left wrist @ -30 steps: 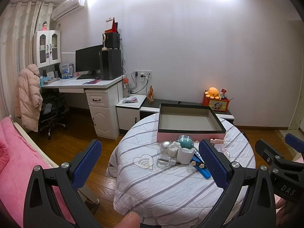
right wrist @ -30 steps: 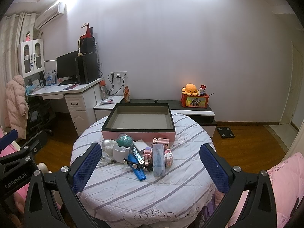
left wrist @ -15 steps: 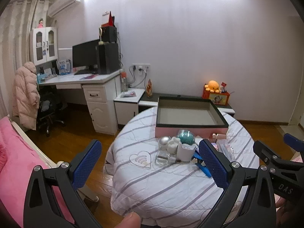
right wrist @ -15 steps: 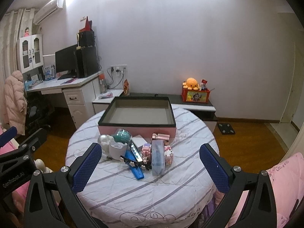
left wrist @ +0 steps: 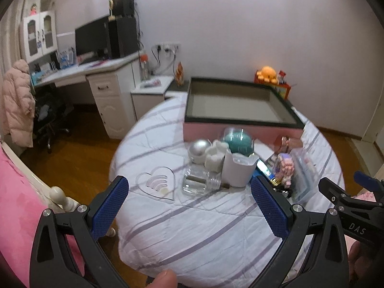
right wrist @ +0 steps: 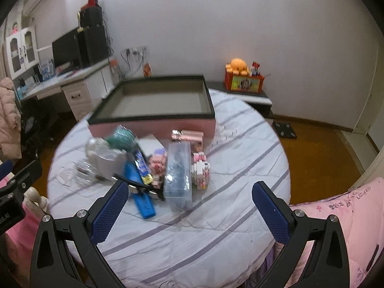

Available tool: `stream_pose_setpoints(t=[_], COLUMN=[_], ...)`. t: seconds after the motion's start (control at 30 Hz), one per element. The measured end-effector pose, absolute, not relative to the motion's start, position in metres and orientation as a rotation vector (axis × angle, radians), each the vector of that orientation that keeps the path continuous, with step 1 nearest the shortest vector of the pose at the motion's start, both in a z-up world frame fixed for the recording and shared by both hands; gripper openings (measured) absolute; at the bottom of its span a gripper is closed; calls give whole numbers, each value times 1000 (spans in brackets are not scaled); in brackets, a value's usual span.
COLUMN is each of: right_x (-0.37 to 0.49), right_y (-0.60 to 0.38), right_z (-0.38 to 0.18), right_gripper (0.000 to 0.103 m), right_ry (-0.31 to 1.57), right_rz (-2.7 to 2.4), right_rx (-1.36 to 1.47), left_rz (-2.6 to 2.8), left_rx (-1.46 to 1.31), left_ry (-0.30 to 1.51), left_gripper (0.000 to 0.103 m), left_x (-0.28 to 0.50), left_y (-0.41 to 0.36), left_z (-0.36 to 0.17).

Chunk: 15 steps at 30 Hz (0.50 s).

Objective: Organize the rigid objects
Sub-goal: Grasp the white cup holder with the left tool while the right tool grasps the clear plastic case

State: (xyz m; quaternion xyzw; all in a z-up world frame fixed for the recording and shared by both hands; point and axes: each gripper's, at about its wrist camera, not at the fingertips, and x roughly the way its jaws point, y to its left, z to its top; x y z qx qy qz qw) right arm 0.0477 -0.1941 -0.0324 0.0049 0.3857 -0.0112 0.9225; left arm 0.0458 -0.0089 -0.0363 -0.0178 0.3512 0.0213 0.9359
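Observation:
A pink open box (left wrist: 240, 132) (right wrist: 153, 126) with a dark rim stands at the back of a round table (left wrist: 204, 228) (right wrist: 216, 216) with a striped cloth. In front of it lies a pile: a teal ball (left wrist: 238, 141), a silver ball (left wrist: 198, 148), a white cup (left wrist: 238, 170), a clear glass bottle (left wrist: 199, 182), a clear heart piece (left wrist: 157, 183), a clear plastic case (right wrist: 178, 175), a blue flat piece (right wrist: 141, 192), a pink block figure (right wrist: 201, 168). My left gripper (left wrist: 189, 208) is open and empty before the pile. My right gripper (right wrist: 189, 211) is open and empty.
A white desk (left wrist: 96, 76) with a monitor stands at the back left, a chair with a pink coat (left wrist: 18, 103) beside it. A low shelf holds an orange plush (right wrist: 237, 66). A pink bed (left wrist: 14, 204) is at the left, pink bedding (right wrist: 348, 216) at the right.
Both grippers have moved forward and tilted down toward the table. The pile and box now look larger and nearer. Both stay open and empty.

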Motion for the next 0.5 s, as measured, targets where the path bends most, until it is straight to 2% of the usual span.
stream_pose_setpoints(t=[0.17, 0.33, 0.4, 0.43, 0.5], right_x=[71, 87, 91, 93, 97], right_y=[-198, -198, -198, -197, -195], right_z=[-55, -68, -71, -73, -76], right_gripper=[101, 82, 69, 67, 56], right_ry=[840, 871, 881, 885, 890], right_rz=[-4, 21, 29, 38, 51], right_rx=[11, 6, 3, 0, -3], left_rz=[6, -20, -27, -30, -32], left_rx=[-41, -38, -45, -47, -55], left_ry=[775, 817, 831, 835, 847], left_gripper=[103, 103, 103, 103, 103], left_x=[73, 95, 104, 106, 112], left_y=[-19, -30, -34, -34, -36], left_z=[-58, -73, -80, -82, -87])
